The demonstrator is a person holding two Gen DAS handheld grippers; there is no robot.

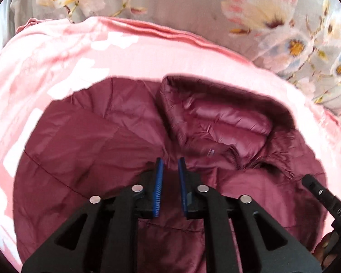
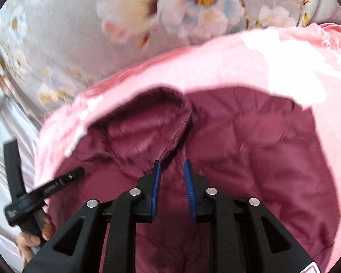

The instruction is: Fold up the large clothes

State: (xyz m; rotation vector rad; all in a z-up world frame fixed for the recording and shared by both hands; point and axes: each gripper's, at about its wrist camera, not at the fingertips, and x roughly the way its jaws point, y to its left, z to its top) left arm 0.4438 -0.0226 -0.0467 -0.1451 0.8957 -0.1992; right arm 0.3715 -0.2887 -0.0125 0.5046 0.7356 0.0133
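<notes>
Maroon quilted jacket (image 1: 116, 141) on pink blanket (image 1: 56, 63); left tongs (image 1: 171, 159) slightly apart above it

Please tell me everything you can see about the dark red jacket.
The dark red jacket is a quilted, padded garment of smooth, slightly shiny fabric, creased all over. It lies spread flat on a pink blanket that surrounds it on every visible side. Its hood lies turned open, showing a glossier lining. Both views are a little blurred. The left gripper and right gripper are over it with jaws slightly apart and no fabric between them.
</notes>
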